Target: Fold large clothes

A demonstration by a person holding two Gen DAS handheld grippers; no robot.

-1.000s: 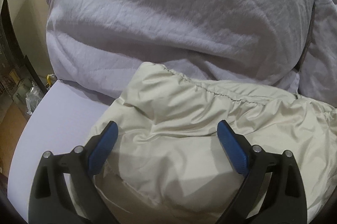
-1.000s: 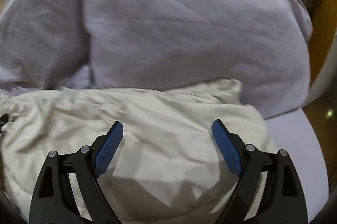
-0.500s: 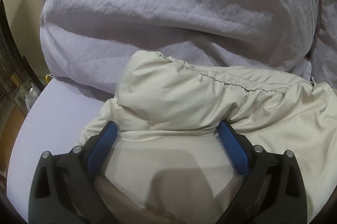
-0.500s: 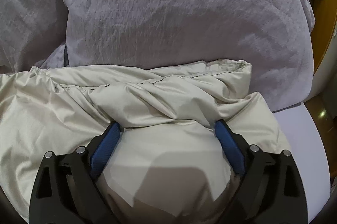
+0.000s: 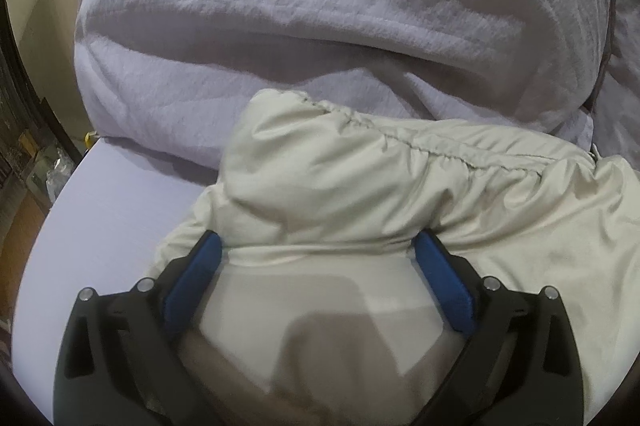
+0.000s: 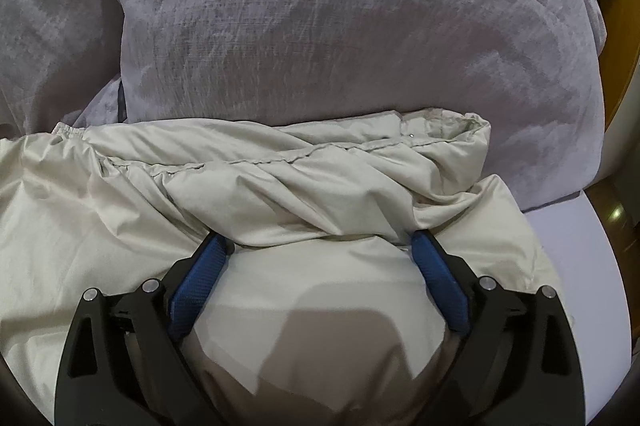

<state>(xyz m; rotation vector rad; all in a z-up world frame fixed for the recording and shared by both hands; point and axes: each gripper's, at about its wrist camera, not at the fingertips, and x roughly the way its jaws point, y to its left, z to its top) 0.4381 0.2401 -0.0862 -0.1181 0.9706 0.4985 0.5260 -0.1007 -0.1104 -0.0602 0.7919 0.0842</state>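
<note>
Now both tools lie low and point forward over the cream jacket (image 5: 400,186). The left gripper (image 5: 318,246) and right gripper (image 6: 322,244) have their jaws spread wide, blue pads pressed against a bunched fold, clamping nothing. Its stitched hem runs left to right, touching the grey pillows (image 6: 340,26) on the lilac sheet (image 5: 120,206).

I count: one cream garment (image 5: 400,186), two lavender pillows (image 6: 340,26), one lavender sheet (image 5: 120,210), two grippers — left gripper (image 5: 318,246), right gripper (image 6: 320,244).
</note>
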